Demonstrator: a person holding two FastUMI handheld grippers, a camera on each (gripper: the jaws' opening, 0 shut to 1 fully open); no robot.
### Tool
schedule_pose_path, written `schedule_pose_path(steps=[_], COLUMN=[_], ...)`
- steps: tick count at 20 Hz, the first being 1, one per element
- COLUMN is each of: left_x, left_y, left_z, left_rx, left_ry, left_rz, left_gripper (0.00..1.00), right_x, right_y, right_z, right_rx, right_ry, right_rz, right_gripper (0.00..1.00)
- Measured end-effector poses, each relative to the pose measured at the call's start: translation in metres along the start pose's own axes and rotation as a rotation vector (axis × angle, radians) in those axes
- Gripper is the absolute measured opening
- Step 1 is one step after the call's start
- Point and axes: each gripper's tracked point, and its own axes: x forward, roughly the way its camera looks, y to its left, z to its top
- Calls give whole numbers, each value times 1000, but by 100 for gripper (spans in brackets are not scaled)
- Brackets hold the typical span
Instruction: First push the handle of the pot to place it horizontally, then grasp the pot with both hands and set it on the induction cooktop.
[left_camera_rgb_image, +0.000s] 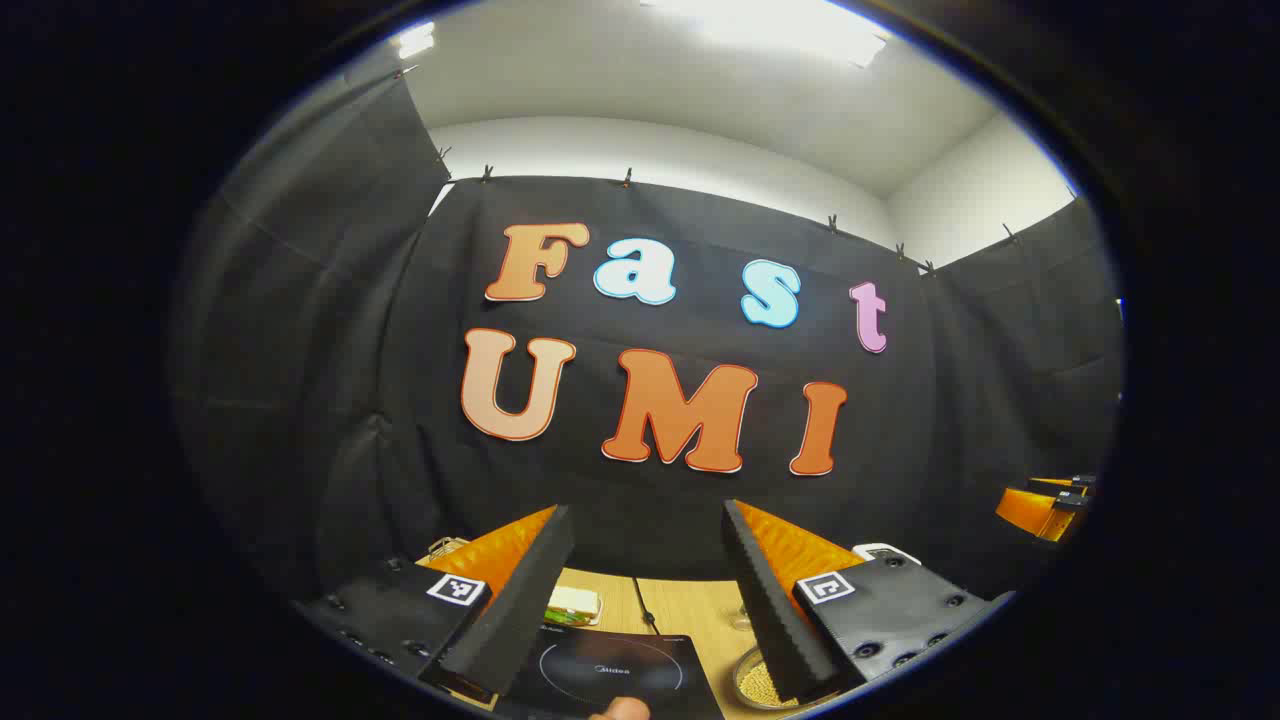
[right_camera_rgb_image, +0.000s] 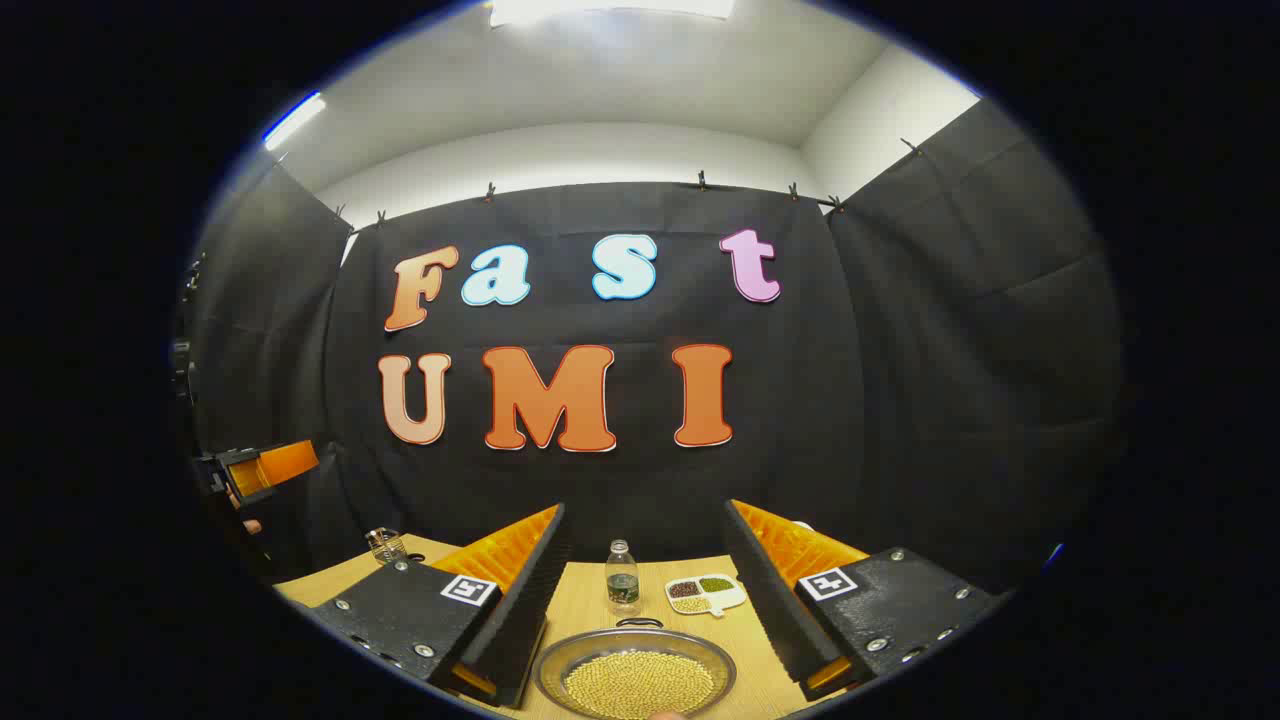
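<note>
Here, left hand-held gripper (left_camera_rgb_image: 648, 590) raised above the light wooden surface (left_camera_rgb_image: 690, 610), fingers spread wide, gripping nothing. Below and ahead, flat black glass induction cooktop (left_camera_rgb_image: 610, 670) with a thin ring marked on top. Just right of it, rim of the shallow round metal pot (left_camera_rgb_image: 755, 680) filled with yellow beans. Right hand-held gripper (right_camera_rgb_image: 645, 590) likewise wide open and empty, poised over the same pot (right_camera_rgb_image: 635, 675), small dark loop handle (right_camera_rgb_image: 638, 623) at its far rim. Beyond, on the surface, small clear plastic bottle (right_camera_rgb_image: 622, 578) and white divided dish of beans (right_camera_rgb_image: 706, 593). Probably still at the handle-pushing step: best to lower one fingertip beside the handle and nudge gently sideways, slowly, without jolting beans over the rim.
</note>
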Motion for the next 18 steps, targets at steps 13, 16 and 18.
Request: schedule_pose_path(steps=[13,16,18], left_x=[-9,-14,-16], left_y=[2,4,7], left_z=[25,31,33], left_rx=[62,54,58], left_ry=[-46,-56,-57], left_rz=[18,17,21], left_gripper=[97,97,97], right_x=[-7,-10,-11], right_y=[4,8,8], right_z=[10,15,16], right_rx=[-7,-10,-12], right_ry=[-11,-19,-21], right_rz=[18,19,19], right_gripper=[94,94,94])
